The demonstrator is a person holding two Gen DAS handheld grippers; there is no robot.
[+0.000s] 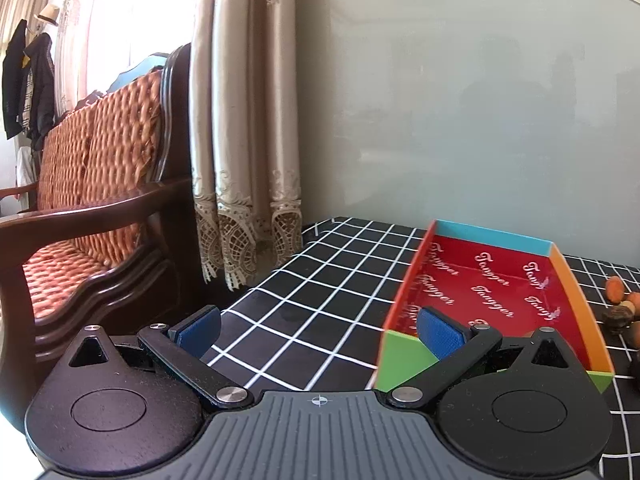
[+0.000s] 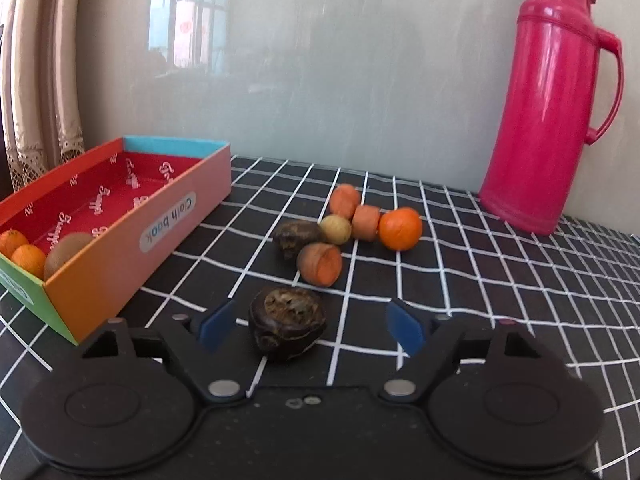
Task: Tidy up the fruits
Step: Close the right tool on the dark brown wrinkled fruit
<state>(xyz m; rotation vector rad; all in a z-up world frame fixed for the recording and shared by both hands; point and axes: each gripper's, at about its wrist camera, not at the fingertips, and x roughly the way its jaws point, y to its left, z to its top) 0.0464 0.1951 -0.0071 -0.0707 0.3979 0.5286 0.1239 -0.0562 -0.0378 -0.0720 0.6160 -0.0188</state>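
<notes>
A dark brown wrinkled fruit (image 2: pixel 286 328) lies on the checked cloth between the blue pads of my right gripper (image 2: pixel 312 326); gaps show on both sides, so the jaws stand open around it. Behind it lie another dark fruit (image 2: pixel 297 236), several orange chunks (image 2: pixel 322 265), a pale round fruit (image 2: pixel 336 229) and a tangerine (image 2: pixel 400 228). The colourful cardboard box (image 2: pixel 120 256) at the left holds two tangerines (image 2: pixel 28 258) and a kiwi (image 2: pixel 66 250). My left gripper (image 1: pixel 318 334) hangs open at the box's (image 1: pixel 404 364) near green corner, holding nothing.
A tall pink thermos jug (image 2: pixel 548 100) stands at the back right against the pale wall. A wooden settee with woven cushions (image 1: pixel 92 200) and a beige curtain (image 1: pixel 244 120) are left of the table. The black checked tablecloth (image 1: pixel 312 280) spreads left of the box.
</notes>
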